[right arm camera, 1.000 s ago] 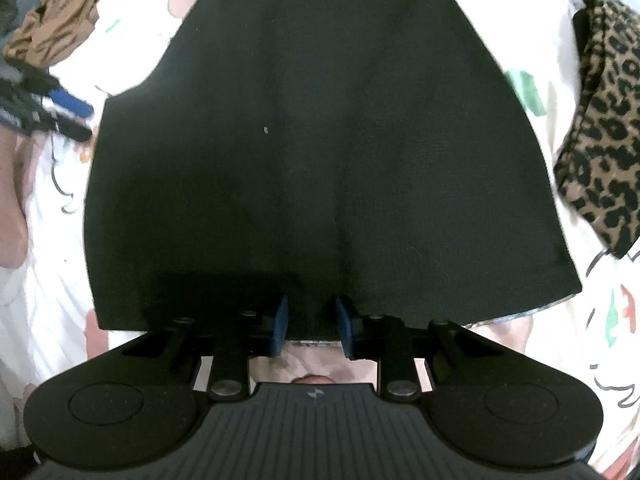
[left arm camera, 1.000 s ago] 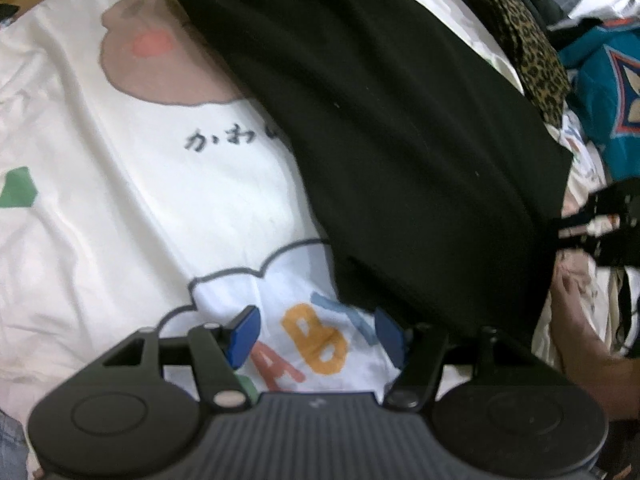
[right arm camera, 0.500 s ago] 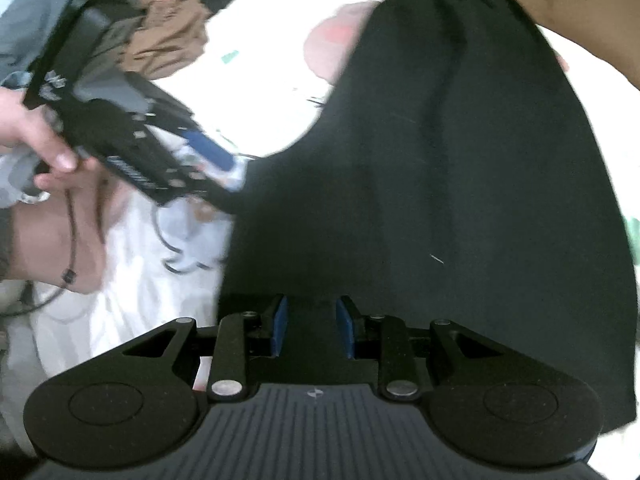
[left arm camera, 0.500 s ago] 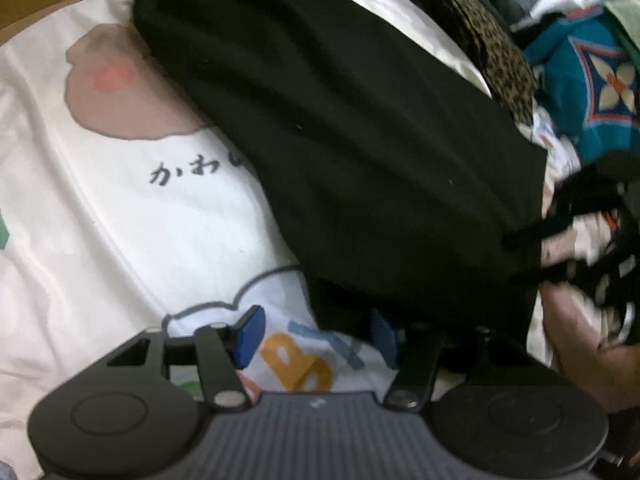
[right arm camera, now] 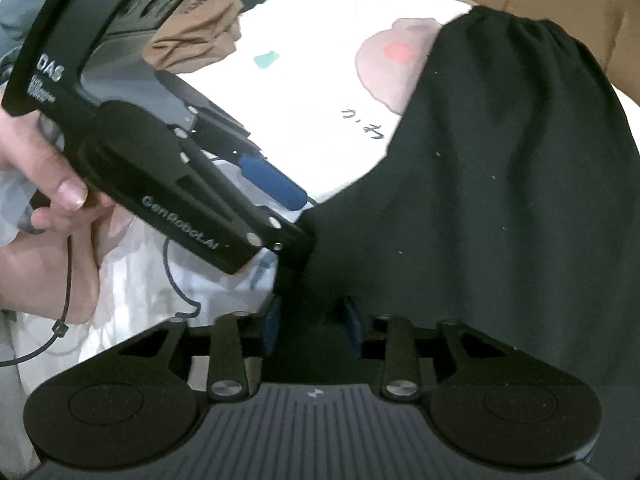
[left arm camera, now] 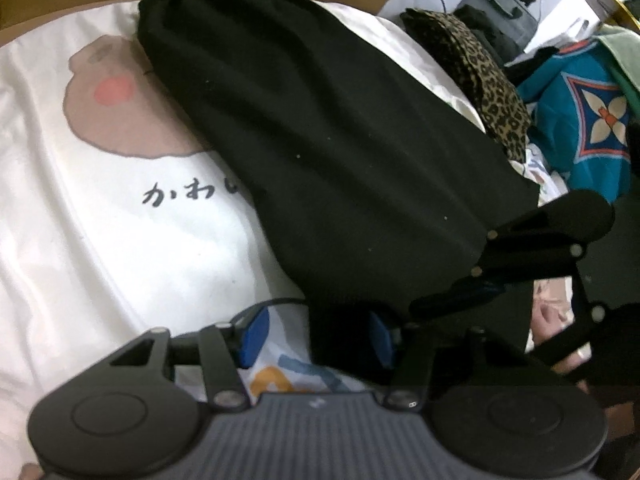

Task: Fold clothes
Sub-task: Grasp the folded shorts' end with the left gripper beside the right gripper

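On the white printed sheet [left arm camera: 100, 240] lies the black garment [left arm camera: 340, 160]; both grippers at its near corner, left gripper [left arm camera: 316, 338] and right gripper [right arm camera: 312, 324] closing with fabric between, grip unclear.

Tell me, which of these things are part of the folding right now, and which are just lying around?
In use:
- black garment
- left gripper, jaws closing at its near edge
- right gripper, jaws closing with black cloth between them

Lying about:
- printed white sheet underneath
- leopard-print cloth
- teal patterned cloth
- brown clothing
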`<action>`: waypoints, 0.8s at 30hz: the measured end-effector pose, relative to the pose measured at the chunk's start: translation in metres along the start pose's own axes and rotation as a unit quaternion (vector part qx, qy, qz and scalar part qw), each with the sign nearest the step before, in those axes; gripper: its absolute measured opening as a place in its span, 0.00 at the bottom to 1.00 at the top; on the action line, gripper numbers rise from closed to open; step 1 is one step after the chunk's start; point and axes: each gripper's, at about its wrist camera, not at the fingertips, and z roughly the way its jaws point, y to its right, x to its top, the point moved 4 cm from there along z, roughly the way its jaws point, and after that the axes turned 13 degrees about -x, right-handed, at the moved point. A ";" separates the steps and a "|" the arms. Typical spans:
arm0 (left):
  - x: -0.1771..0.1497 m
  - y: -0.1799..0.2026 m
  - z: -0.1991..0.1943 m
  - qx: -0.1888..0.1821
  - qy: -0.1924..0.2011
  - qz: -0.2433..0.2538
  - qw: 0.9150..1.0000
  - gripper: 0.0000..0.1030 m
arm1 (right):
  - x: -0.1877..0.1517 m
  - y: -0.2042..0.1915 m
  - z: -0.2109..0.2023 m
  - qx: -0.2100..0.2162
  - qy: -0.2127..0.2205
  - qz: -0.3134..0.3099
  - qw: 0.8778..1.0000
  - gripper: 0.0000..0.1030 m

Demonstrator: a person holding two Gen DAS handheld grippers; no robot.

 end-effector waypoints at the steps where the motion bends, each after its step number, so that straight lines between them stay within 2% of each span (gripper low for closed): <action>1: 0.000 0.001 0.001 0.000 -0.003 0.003 1.000 0.53 | -0.001 0.002 0.000 0.000 -0.001 0.000 1.000 0.16; 2: -0.001 0.002 0.002 0.000 -0.004 0.006 1.000 0.53 | -0.003 0.004 0.000 0.000 -0.002 0.001 1.000 0.07; 3: -0.001 0.003 0.004 0.000 -0.006 0.009 1.000 0.53 | -0.004 0.005 -0.003 0.000 0.002 0.002 1.000 0.04; 7: -0.002 0.006 0.009 0.013 -0.006 0.028 1.000 0.51 | -0.003 0.010 -0.013 0.007 0.014 0.010 1.000 0.02; 9: -0.003 0.007 0.011 0.019 -0.006 0.035 0.999 0.43 | -0.004 0.010 -0.017 0.011 0.017 0.010 1.000 0.01; 10: -0.003 0.006 0.011 0.021 -0.005 0.036 0.999 0.35 | -0.004 0.011 -0.019 0.013 0.017 0.011 1.000 0.01; 12: -0.003 0.005 0.010 0.026 -0.004 0.039 0.999 0.29 | -0.006 0.012 -0.022 0.019 0.017 0.016 1.000 0.01; 14: -0.003 0.004 0.010 0.031 -0.003 0.042 0.999 0.14 | -0.007 0.014 -0.023 0.027 0.015 0.023 0.999 0.01; 15: -0.004 0.004 0.008 0.033 -0.006 0.045 0.998 0.11 | -0.008 0.014 -0.022 0.031 0.012 0.022 0.999 0.01; 16: -0.006 0.005 0.006 0.037 -0.009 0.047 0.998 0.08 | -0.009 0.013 -0.020 0.034 0.008 0.022 0.999 0.02; 20: -0.010 0.005 -0.006 0.047 -0.016 0.048 0.998 0.05 | -0.014 0.014 -0.022 0.060 -0.001 0.039 0.997 0.06; 24: -0.006 0.004 -0.017 0.046 -0.019 0.044 0.998 0.05 | -0.017 0.027 -0.032 0.066 0.012 0.058 0.996 0.24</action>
